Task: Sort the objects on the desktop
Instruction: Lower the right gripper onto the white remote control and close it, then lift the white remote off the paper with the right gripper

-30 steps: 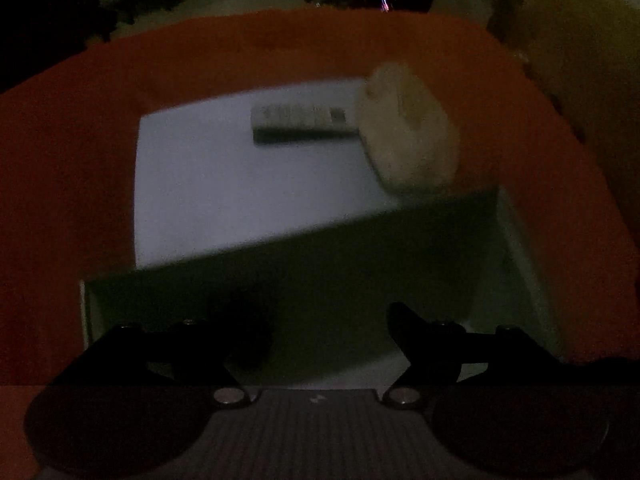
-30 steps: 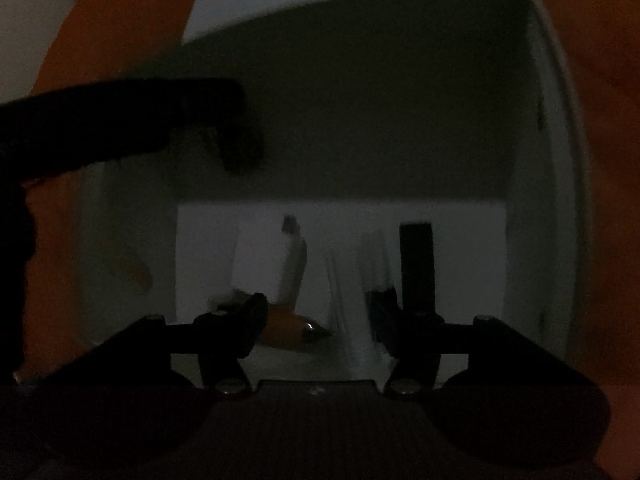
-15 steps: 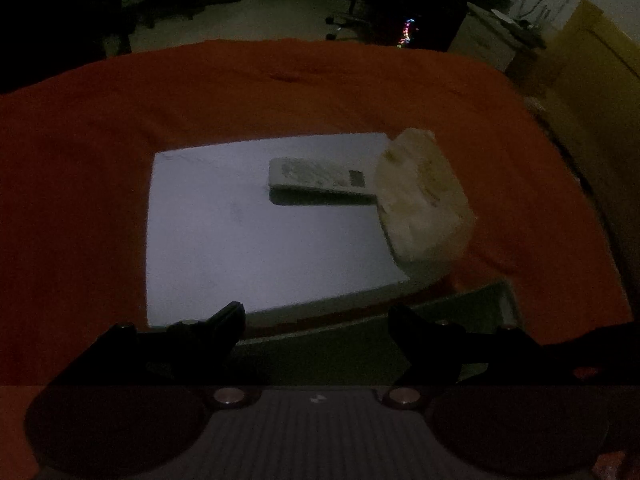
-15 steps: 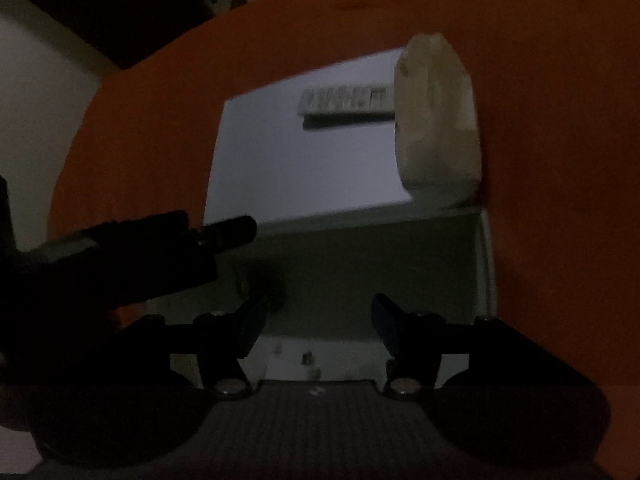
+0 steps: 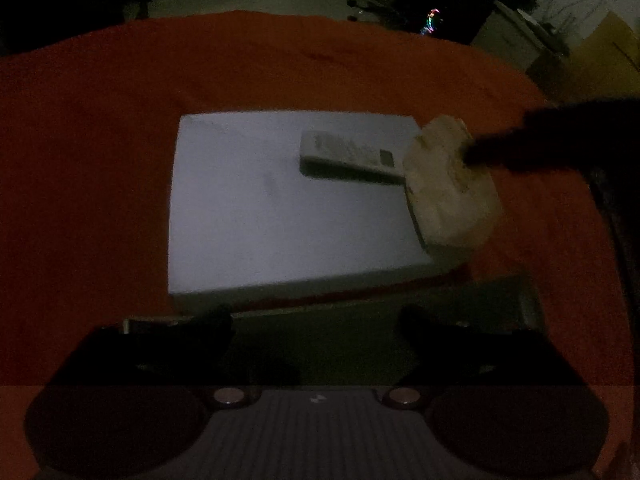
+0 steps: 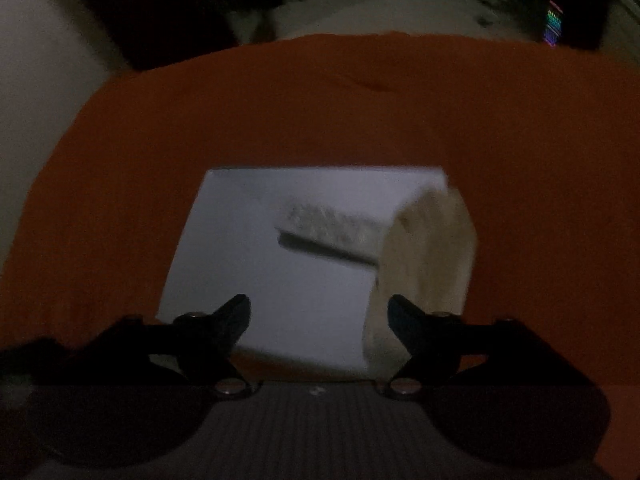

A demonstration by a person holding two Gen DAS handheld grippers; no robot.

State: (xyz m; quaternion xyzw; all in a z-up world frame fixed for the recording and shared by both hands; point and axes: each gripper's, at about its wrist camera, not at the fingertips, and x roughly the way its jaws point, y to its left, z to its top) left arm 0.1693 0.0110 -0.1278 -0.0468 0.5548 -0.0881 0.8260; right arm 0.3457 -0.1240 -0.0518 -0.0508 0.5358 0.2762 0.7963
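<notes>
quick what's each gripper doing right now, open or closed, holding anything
Left gripper: open, holding nothing, over the near edge of the white box lid.
Right gripper: open, holding nothing, pointed at the tissue pack beside the remote.

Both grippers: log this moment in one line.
left gripper: open, empty | right gripper: open, near tissue pack | remote: on white board

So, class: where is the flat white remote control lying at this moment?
In both wrist views the flat white remote control lies on the right half of the pale rectangular board, its right end against the beige tissue pack.
</notes>
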